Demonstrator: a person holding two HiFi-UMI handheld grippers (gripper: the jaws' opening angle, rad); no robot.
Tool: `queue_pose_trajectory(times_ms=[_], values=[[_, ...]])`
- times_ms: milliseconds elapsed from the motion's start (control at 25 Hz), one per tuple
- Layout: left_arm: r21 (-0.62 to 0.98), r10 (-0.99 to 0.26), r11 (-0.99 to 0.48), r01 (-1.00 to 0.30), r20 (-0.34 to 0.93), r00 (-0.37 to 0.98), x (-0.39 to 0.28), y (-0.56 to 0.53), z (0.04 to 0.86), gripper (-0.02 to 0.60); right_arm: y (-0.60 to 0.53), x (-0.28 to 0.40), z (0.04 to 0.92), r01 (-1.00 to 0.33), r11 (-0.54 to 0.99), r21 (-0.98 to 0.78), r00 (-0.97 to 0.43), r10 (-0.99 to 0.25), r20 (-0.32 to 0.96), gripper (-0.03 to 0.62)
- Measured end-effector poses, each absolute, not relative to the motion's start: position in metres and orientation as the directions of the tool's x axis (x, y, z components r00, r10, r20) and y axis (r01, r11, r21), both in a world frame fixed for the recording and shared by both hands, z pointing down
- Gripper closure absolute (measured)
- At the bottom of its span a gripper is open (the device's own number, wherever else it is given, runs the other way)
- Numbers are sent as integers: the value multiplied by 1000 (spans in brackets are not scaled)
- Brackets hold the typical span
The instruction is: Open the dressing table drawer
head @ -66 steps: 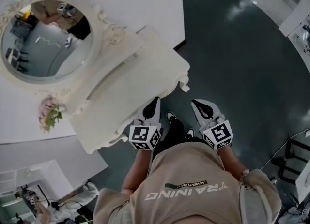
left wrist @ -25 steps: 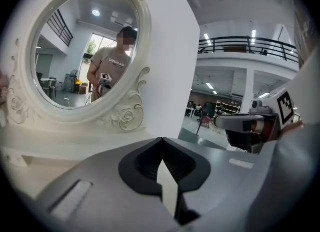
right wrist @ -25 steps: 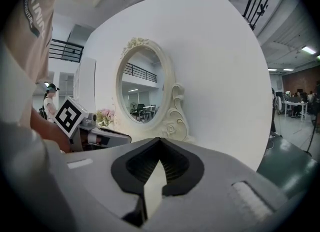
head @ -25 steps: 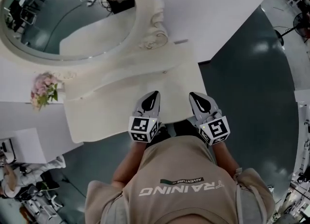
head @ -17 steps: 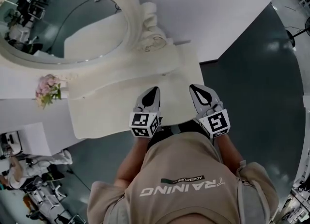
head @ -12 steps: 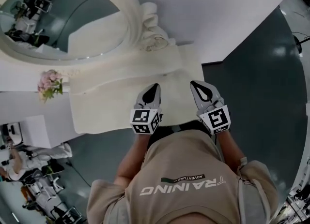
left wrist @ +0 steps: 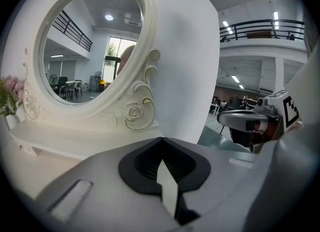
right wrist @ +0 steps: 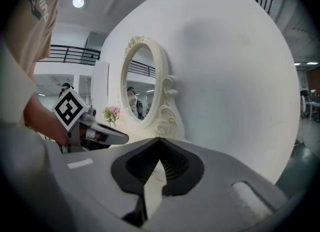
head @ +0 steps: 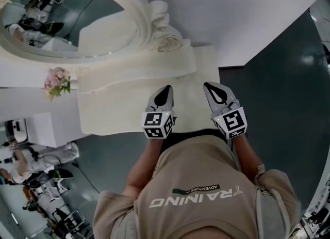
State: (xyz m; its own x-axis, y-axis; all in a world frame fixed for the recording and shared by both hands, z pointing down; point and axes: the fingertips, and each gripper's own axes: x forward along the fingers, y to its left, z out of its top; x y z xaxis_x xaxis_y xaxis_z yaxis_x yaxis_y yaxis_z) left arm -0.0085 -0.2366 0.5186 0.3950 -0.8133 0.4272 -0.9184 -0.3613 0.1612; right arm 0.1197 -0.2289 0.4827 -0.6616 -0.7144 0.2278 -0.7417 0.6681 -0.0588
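The cream dressing table (head: pixel 124 106) stands against a white wall, its top seen from above; its drawer front is hidden under that top. An oval mirror (head: pixel 67 18) in a carved frame rises behind it. My left gripper (head: pixel 167 89) and right gripper (head: pixel 208 85) hang side by side over the table's front right part, both pointing at the wall. In the left gripper view the left gripper (left wrist: pixel 161 138) has its jaws closed with nothing between them, facing the mirror (left wrist: pixel 85 45). In the right gripper view, the right gripper (right wrist: pixel 159 138) likewise has its tips together, empty.
A small pot of pink flowers (head: pixel 56 81) sits at the table's left end. Dark grey floor (head: pixel 278 109) lies to the right of the table. A white cabinet (head: pixel 38 129) and people (head: pixel 31 168) are at the far left.
Both grippers have moved forward from the table's front edge to over its top, staying closed and side by side. The table has swung squarer in the head view.
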Motion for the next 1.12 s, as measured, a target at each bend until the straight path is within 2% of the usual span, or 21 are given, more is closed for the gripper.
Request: queue_pose_trajectory(times_ms=[280,760,880,1040,1120], values=[[180,-801,-327,-928,467,373,-4,-246,550,563,-234,123,504,-747,647,-153,-662,-703,258,591],[249,-722,-253,-935,595,354,-2,-261,624,563,-240,124,523,-745,644,-174,-662,-683,309,591],[252,-707,-234,-939,619,342,-3,-265,638,544,-241,125,527,-739,652,-167,-665,-671,328,591],[260,-687,-214,-942,645,334,-4,-275,655,478,-244,127,531,-735,659,-161,-668,-662,339,591],[268,-676,-203,-942,657,333,-4,-278,663,474,-244,128,534,-736,657,-165,-667,-659,349,591]])
